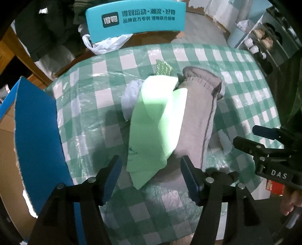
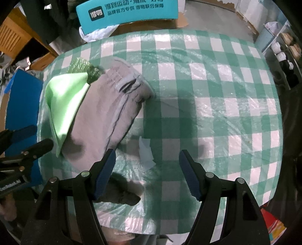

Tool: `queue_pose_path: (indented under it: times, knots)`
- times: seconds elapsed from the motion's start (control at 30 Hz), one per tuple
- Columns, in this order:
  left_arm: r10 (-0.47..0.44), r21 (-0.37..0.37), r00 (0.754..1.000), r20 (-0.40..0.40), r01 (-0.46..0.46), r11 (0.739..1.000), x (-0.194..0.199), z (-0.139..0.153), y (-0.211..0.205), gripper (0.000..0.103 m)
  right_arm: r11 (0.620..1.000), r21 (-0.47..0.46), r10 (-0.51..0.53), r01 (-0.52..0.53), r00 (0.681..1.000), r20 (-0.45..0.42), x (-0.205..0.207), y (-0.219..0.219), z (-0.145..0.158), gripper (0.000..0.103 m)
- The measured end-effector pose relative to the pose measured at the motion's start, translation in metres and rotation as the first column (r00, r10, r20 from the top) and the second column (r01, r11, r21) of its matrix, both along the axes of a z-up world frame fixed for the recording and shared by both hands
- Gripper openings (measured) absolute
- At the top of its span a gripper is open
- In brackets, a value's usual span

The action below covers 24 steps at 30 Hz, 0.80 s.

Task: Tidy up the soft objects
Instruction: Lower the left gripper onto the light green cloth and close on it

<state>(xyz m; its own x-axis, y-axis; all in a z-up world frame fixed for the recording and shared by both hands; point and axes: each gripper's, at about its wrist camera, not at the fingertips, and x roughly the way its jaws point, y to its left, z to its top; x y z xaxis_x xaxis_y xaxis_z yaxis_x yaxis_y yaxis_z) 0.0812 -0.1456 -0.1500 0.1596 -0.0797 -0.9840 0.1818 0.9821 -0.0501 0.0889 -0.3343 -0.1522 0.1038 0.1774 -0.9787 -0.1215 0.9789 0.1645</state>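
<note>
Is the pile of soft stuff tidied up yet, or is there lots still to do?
Barely started, it looks like. Nothing seems sorted: the light green cloth lies draped on the grey fabric garment, with a pale blue cloth tucked beside them on the green checked tablecloth. Nothing is in hand: the left gripper is open above the green cloth, the right gripper open and empty. All sorting remains.

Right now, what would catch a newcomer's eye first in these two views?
The bright green cloth, draped over a grey garment in the middle of the green checked table. Both grippers hang open above them: the left gripper over the cloth's near end, the right gripper beside the garment. A teal box stands behind the table.
</note>
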Motion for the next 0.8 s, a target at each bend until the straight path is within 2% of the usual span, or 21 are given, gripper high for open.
queue_pose_path:
  times: [0.33, 0.5, 0.53, 0.6, 0.8]
  knots:
    - [-0.021, 0.063, 1.000, -0.015, 0.022, 0.998, 0.009, -0.026, -0.013, 0.066, 0.998, -0.050, 0.048, -0.050, 0.998, -0.051, 0.000, 0.011, -0.028, 0.069]
    - [-0.026, 0.061, 0.999, -0.019, 0.027, 0.998, 0.012, -0.037, -0.013, 0.064, 0.996, -0.067, 0.055, -0.060, 0.996, -0.065, 0.002, 0.013, -0.042, 0.067]
    - [-0.032, 0.059, 0.999, -0.018, 0.033, 0.998, 0.012, -0.039, -0.013, 0.061, 0.996, -0.071, 0.057, -0.061, 0.996, -0.067, 0.003, 0.015, -0.045, 0.066]
    - [-0.049, 0.038, 0.999, -0.020, 0.050, 0.998, 0.012, -0.040, -0.012, 0.048, 0.995, -0.075, 0.061, -0.066, 0.996, -0.071, 0.004, 0.016, -0.050, 0.063]
    - [-0.044, -0.016, 0.999, -0.019, 0.043, 0.999, 0.011, -0.033, -0.009, 0.031, 0.993, -0.086, 0.078, -0.085, 0.994, -0.082, 0.002, 0.022, -0.064, 0.051]
